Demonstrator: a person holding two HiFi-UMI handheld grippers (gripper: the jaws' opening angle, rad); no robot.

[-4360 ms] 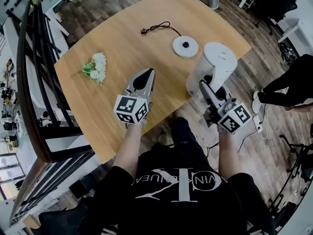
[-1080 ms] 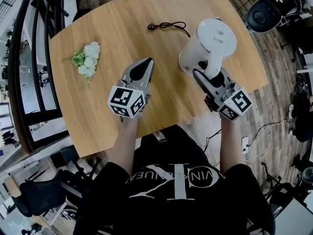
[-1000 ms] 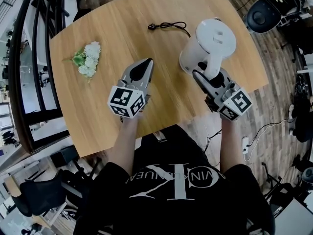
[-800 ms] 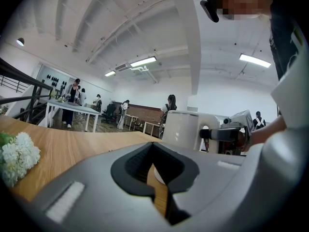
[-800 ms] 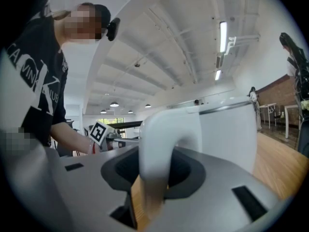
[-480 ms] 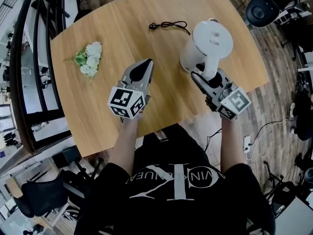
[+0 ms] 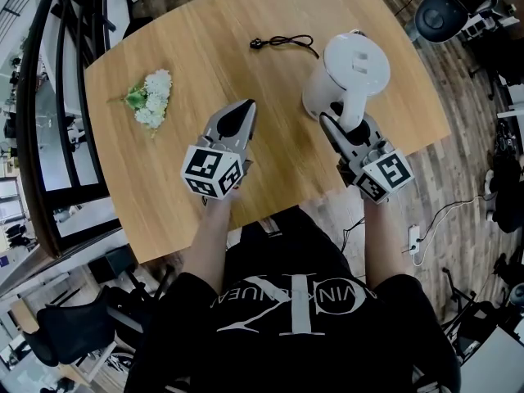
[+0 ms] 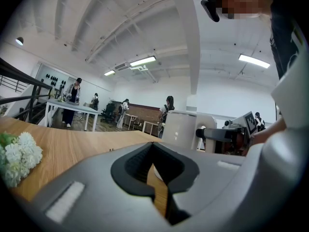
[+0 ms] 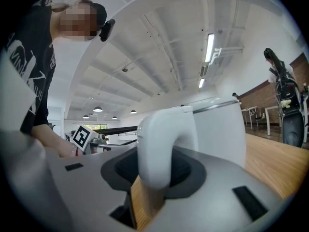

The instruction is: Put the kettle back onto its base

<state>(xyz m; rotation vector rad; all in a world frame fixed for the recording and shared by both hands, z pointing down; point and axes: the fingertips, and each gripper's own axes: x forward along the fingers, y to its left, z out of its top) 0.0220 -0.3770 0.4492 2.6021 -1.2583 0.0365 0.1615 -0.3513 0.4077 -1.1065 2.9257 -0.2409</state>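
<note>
**Head view:** The kettle (image 7: 348,72) has travelled from the table's near edge, where it hung beside a bare base. It now stands upright at the end of the cord (image 7: 282,42), covering the base completely. Over the last half second it has barely shifted and only looks a touch straighter. I judge the placing nearly finished, though whether the kettle sits fully home cannot be told. The right gripper (image 7: 336,126) pinches the kettle's handle on its near side. The left gripper (image 7: 239,122) hovers left of the kettle, unmoved, and the flowers (image 7: 150,98) lie farther left.

**Left gripper view:** The jaws are pressed together on nothing. The kettle (image 8: 181,127) stands ahead to the right.

**Right gripper view:** The jaws clamp the white handle (image 9: 161,144), with the kettle body just behind it.
</note>
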